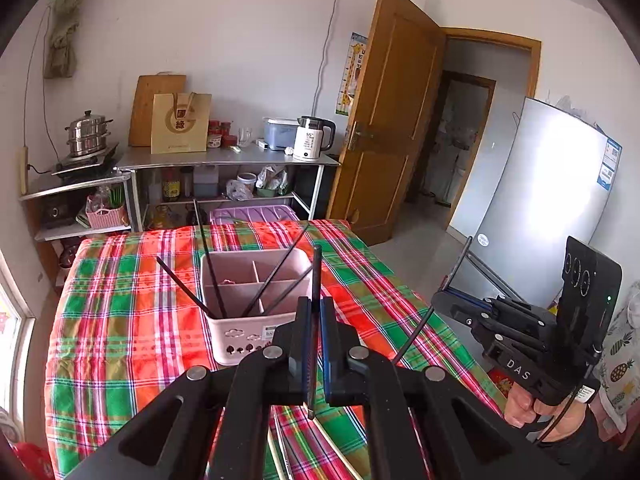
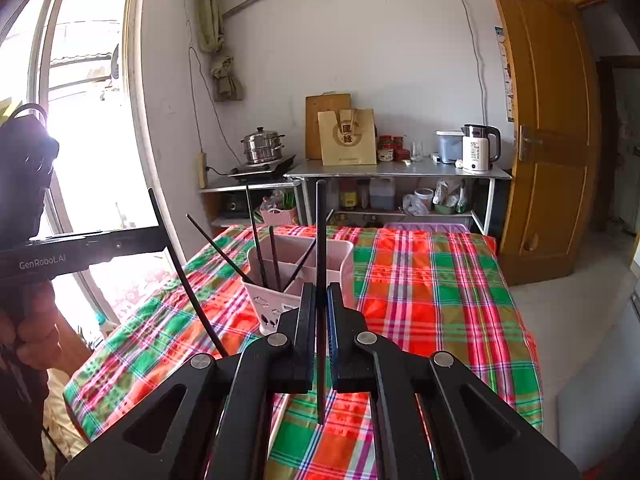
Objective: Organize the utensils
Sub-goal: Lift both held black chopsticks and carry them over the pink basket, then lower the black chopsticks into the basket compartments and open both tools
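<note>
A pink divided utensil caddy point(image 1: 256, 300) point(image 2: 296, 276) stands on the plaid tablecloth and holds several black chopsticks point(image 1: 212, 264) point(image 2: 260, 252) leaning in its compartments. My left gripper point(image 1: 315, 344) is shut on one black chopstick point(image 1: 317, 272), held upright just in front of the caddy's near right corner. My right gripper point(image 2: 319, 332) is shut on another black chopstick point(image 2: 321, 232), upright in front of the caddy. In the left wrist view the right gripper point(image 1: 444, 300) sits off the table's right edge with its chopstick point(image 1: 460, 264). In the right wrist view the left gripper point(image 2: 160, 238) holds its chopstick point(image 2: 184, 276) at the left.
The table with plaid cloth point(image 1: 120, 320) point(image 2: 432, 300) fills the foreground. Pale chopsticks point(image 1: 340, 444) lie on it beneath my left gripper. Behind stand a metal shelf point(image 1: 224, 160) with kettle point(image 1: 312, 138) and steamer pot point(image 1: 88, 132), a wooden door point(image 1: 392, 120) and fridge point(image 1: 532, 208) on the right.
</note>
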`<state>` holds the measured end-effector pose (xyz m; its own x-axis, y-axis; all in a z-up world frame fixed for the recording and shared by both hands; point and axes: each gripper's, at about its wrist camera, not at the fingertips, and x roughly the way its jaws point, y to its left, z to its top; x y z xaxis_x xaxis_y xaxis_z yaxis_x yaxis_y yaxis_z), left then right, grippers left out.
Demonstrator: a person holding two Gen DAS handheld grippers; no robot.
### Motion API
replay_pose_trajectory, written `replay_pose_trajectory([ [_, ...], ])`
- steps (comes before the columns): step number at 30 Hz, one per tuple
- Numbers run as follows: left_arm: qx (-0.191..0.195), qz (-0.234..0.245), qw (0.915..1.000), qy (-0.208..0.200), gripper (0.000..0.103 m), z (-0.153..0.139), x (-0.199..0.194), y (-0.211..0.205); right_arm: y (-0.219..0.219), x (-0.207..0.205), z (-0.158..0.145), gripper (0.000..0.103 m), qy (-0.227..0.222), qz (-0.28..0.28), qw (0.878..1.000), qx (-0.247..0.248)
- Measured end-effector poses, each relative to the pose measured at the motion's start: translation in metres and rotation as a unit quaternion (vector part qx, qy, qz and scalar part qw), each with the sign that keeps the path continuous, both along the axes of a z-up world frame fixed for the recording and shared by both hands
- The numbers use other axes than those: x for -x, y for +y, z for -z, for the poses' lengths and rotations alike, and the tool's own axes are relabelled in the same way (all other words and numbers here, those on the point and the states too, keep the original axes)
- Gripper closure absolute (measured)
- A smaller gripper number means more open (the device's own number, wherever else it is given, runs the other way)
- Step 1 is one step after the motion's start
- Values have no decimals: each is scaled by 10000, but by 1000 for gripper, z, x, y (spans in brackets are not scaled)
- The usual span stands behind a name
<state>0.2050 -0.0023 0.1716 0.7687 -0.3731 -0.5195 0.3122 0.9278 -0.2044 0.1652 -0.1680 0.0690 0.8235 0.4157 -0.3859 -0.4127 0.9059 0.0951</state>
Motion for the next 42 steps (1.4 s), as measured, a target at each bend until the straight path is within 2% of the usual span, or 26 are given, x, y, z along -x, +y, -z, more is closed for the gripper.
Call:
replay_pose_trajectory([
  [9,16,-315,9990,-313,99,-41,-20,26,26,-22,-31,98,-310,-199,9990,-237],
  [22,-9,-644,9969,-450,99,-70,-69,52,61,-66,-63,98,-602,-330,9962,-535],
  [28,-12,-698,9968,-394,99,-60,-93,59,69,-88,-58,98,-536,-301,9964,-592],
  [42,-113,-555,9984,-38,99,-10,-130,51,71,-131,-11,98,78,-209,9978,-630],
])
